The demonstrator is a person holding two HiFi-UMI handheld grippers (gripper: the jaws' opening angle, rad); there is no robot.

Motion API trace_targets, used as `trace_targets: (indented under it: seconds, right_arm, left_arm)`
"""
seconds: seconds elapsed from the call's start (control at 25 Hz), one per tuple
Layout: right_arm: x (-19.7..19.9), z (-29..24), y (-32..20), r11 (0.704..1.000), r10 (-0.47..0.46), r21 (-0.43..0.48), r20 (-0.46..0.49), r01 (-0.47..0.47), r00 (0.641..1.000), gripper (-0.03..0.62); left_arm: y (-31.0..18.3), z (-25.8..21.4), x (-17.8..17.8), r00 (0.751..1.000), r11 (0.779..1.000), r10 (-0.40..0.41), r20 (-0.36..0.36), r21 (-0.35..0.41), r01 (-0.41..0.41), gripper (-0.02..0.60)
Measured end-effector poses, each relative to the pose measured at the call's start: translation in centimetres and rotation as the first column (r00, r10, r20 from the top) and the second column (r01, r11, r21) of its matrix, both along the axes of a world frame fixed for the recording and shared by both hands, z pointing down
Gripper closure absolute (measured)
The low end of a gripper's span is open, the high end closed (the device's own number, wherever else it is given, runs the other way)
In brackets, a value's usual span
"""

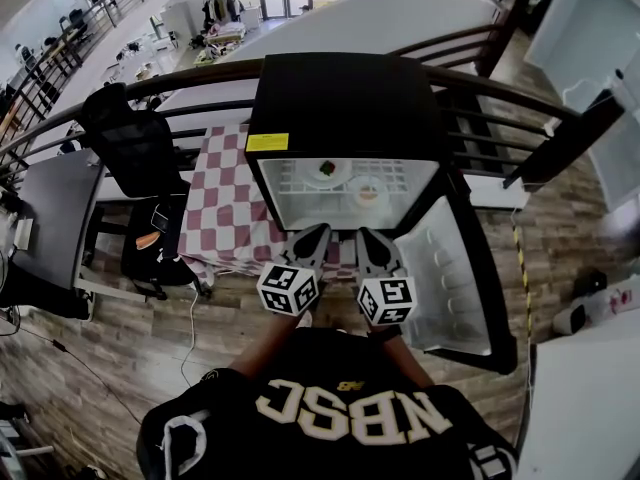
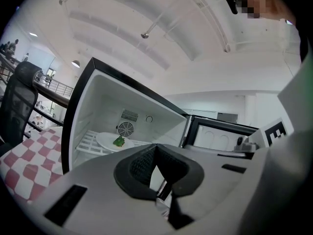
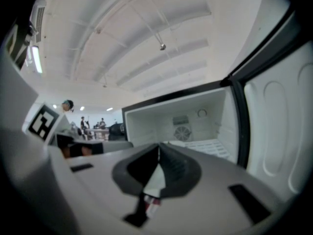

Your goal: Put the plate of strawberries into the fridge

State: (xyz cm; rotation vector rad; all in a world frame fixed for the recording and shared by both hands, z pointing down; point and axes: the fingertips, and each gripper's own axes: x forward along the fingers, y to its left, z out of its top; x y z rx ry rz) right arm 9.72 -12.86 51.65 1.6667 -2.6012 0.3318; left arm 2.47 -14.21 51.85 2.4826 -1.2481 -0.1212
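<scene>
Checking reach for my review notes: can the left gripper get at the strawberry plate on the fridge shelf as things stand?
Probably yes: the fridge door stands open and nothing lies between the left gripper and the strawberry plate on the shelf. Its jaws are shut, so they must open first.

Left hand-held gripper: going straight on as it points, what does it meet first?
Likely the inside of the open fridge. The left hand-held gripper, jaws shut and empty, aims into the cavity, right of centre. The plate sits left of that line, so it is probably missed, though depth is unclear.
</scene>
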Motion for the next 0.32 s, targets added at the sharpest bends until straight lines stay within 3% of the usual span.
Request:
trace_targets:
  seconds: [0.32]
  right_arm:
    - [-0.4,-0.4,0.0,1.000,0.006,0.010,-0.004,-0.006,1.000,0.572]
  left_arm:
    - [-0.2,-1.3,-0.6,1.000,0.998,-0.021,-0.002,0.053,0.021,0.565]
